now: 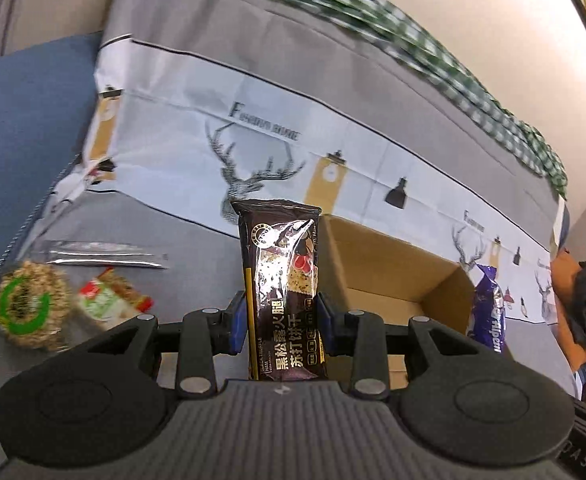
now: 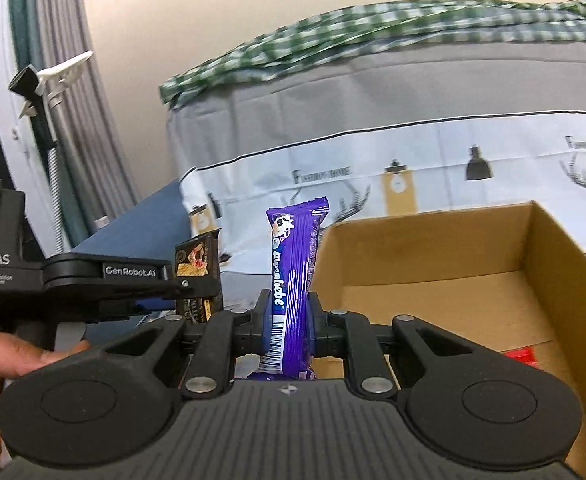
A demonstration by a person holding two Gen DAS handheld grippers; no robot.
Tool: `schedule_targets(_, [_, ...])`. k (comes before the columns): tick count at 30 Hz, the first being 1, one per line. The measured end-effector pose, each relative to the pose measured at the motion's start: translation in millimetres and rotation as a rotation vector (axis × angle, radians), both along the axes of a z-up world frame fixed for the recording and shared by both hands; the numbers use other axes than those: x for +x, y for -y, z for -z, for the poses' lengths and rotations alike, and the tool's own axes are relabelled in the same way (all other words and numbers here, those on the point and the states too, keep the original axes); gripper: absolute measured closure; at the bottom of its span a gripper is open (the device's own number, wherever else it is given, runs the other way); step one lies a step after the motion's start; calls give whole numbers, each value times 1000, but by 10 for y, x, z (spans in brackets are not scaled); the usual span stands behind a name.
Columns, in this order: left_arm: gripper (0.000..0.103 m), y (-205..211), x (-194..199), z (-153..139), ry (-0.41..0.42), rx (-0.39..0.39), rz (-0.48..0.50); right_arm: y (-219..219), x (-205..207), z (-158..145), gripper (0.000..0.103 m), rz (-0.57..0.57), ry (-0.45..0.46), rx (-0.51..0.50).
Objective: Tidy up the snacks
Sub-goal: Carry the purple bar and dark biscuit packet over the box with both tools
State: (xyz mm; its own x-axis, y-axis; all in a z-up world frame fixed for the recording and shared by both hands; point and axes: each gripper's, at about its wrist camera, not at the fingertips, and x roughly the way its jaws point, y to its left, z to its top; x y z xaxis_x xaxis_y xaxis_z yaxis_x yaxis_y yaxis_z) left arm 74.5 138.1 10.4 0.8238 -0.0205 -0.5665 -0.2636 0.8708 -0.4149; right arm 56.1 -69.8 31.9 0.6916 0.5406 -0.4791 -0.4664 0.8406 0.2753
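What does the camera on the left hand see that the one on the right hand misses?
Only the left view shows the loose snacks: a round seeded cake and a red-and-green packet. Only the right view shows a red thing inside the box and a hand. Both show the cardboard box, the dark cracker pack and the purple candy roll, each clamped in tongs.

Soft indoor light, blurred fisheye edges

A: Where's the cracker pack (image 1: 283,300)?
B: Upright, dark and glossy, pinched at its lower half.
A: And the purple candy (image 2: 293,280)?
B: Upright too, gripped low, beside the open box (image 2: 541,264); a red packet (image 2: 523,357) lies inside.
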Motion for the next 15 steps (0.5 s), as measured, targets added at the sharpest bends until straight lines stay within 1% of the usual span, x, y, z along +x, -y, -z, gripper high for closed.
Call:
schedule_targets(5, [64, 166, 61, -60, 57, 14, 29, 169, 32, 0, 86, 50, 20, -9])
schedule_targets(12, [64, 363, 116, -147, 135, 3, 72, 417, 96, 8, 86, 122, 30, -3])
schedule_targets(15, [64, 449, 136, -173, 152, 8, 102, 496, 127, 21, 86, 155, 33, -7])
